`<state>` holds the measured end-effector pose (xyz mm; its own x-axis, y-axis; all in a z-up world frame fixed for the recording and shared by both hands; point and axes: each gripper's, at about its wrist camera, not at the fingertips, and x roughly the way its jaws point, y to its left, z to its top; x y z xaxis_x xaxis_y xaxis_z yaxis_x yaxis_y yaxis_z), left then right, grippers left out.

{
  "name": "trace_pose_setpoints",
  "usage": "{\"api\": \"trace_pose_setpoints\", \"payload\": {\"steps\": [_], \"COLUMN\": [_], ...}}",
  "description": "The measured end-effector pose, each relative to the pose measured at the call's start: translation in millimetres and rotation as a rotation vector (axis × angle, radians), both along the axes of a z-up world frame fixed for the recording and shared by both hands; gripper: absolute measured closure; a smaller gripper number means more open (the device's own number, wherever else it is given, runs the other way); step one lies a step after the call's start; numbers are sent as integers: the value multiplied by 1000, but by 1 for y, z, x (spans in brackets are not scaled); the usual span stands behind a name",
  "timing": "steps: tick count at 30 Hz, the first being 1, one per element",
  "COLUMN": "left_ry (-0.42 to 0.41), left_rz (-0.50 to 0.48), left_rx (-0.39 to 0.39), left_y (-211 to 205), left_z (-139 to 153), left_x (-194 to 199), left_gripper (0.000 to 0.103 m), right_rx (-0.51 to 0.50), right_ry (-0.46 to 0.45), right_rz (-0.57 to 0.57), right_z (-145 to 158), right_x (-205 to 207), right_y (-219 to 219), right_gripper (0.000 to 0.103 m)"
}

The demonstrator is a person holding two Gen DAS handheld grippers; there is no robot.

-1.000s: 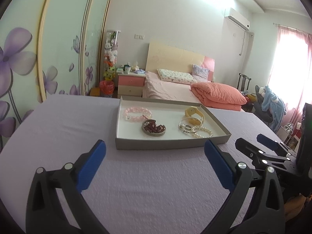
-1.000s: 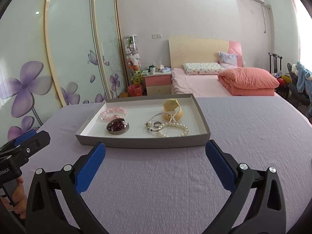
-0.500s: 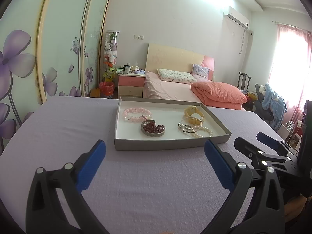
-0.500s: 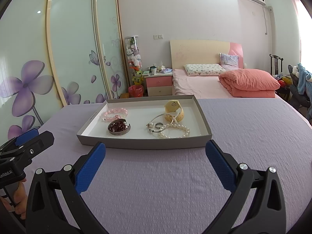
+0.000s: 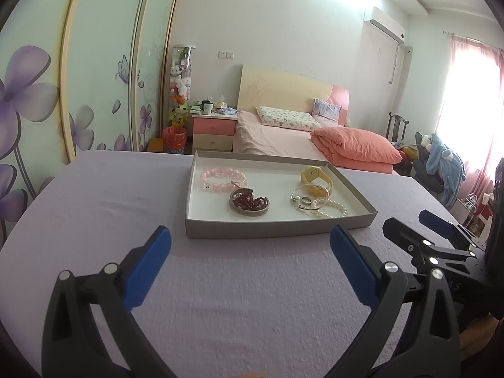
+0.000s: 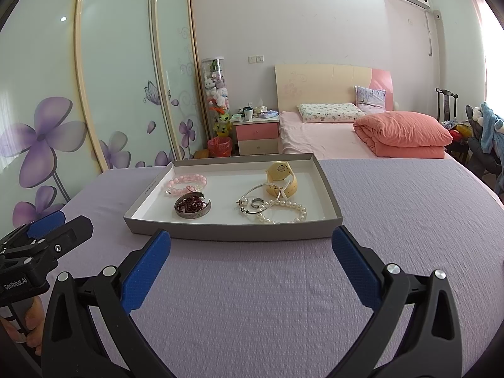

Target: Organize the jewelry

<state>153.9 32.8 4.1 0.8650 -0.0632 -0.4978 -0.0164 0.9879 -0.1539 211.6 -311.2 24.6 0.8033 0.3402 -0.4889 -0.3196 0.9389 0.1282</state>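
A shallow grey tray point(image 5: 277, 228) point(image 6: 233, 231) with a white floor lies on the lilac table. It holds a pink bead bracelet point(image 5: 223, 180) point(image 6: 186, 184), a metal bangle with dark red beads point(image 5: 249, 203) point(image 6: 192, 206), a yellow watch point(image 5: 316, 180) point(image 6: 281, 179), a silver bangle with a ring point(image 5: 305, 201) point(image 6: 256, 202) and a pearl bracelet point(image 5: 330, 210) point(image 6: 283, 212). My left gripper point(image 5: 250, 271) and my right gripper point(image 6: 251, 267) are both open and empty, just short of the tray's near wall.
The lilac cloth point(image 5: 94, 195) covers the table all around the tray. Each gripper shows in the other's view, the right gripper point(image 5: 434, 236) at the right, the left gripper point(image 6: 41, 236) at the left. A bed point(image 6: 330, 132) and sliding wardrobe doors point(image 6: 110, 78) stand behind.
Both grippers have tilted or risen slightly, so the tray sits a little lower in both views. Their jaws stay open. The jewelry has not moved.
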Motion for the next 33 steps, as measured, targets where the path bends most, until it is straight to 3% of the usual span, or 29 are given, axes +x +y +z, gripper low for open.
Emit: {"api": "trace_pose_setpoints", "payload": {"steps": [33], "left_ry": [23], "left_rz": [8], "left_rx": [11], "left_y": [-1], "left_z": [-2], "left_x": [5], "left_gripper": [2], "right_rx": [0], "right_ry": [8], "right_rz": [4], "right_z": [-4], "right_x": [2], "right_y": [4], "right_gripper": [1]}}
